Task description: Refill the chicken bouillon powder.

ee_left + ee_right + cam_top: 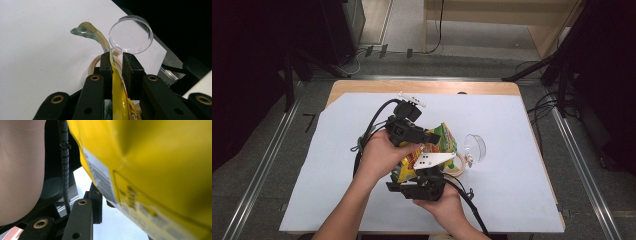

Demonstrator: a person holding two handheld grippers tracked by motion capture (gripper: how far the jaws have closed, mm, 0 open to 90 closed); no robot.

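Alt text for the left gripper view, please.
The left tongs pinch the edge of a yellow snack bag above a white table cover. Just beyond them sit a clear round lid and a beige ring.

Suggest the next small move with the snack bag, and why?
Probably pull the two grippers gently apart to tear the top open. The left gripper pinches the yellow snack bag at its top edge, the right gripper holds it lower, and it hangs above the clear lid.
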